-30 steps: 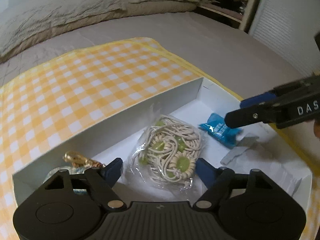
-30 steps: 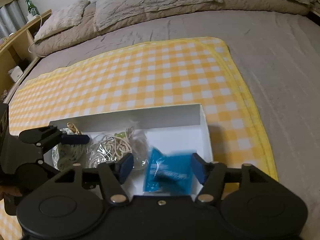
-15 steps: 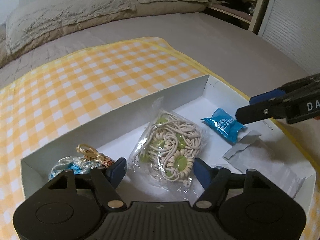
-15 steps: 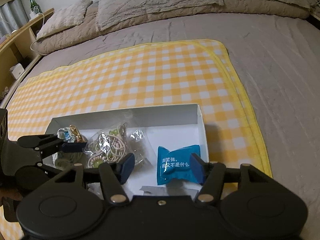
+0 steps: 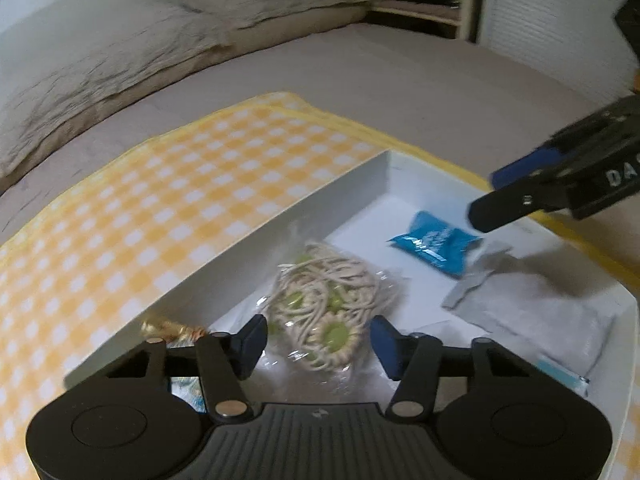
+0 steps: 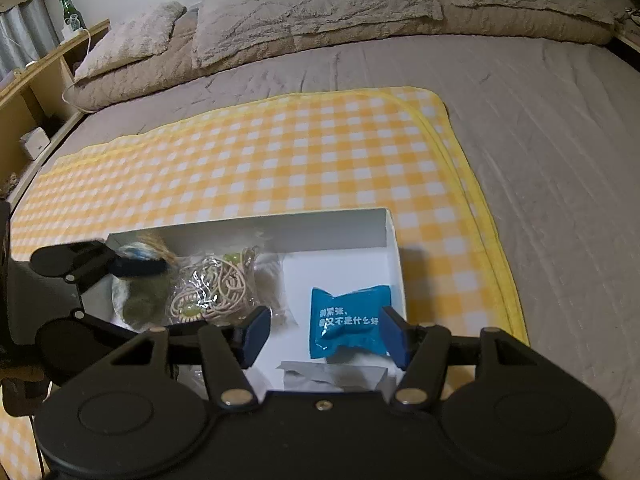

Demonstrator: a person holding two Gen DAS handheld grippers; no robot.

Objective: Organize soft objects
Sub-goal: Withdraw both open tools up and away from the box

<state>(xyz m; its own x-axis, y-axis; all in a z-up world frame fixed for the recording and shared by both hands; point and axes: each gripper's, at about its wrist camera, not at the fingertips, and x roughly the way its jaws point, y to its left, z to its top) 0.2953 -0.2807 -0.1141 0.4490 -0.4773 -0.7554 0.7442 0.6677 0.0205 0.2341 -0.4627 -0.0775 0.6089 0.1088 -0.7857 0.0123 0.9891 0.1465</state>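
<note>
A white box (image 5: 352, 178) (image 6: 394, 240) sits on a yellow checked cloth (image 5: 160, 200) (image 6: 280, 152) on the bed. In it lie a clear bag of cream hair ties (image 5: 324, 308) (image 6: 212, 288), a blue packet (image 5: 434, 242) (image 6: 350, 320), a grey sachet (image 5: 532, 312) (image 6: 332, 374) and a gold-clasped trinket (image 5: 168, 328). My left gripper (image 5: 318, 342) is open and empty above the hair ties. My right gripper (image 6: 326, 332) is open and empty above the blue packet; it also shows in the left wrist view (image 5: 520, 196).
Grey-brown pillows (image 6: 312, 4) and a duvet lie at the head of the bed. A wooden shelf (image 6: 36, 80) with a green bottle (image 6: 72, 14) stands on the left. A white louvred door (image 5: 552, 28) is at the far right.
Both grippers have pulled back and risen from the box. The blue packet, blurred between my right fingers a second ago, now lies still on the box floor.
</note>
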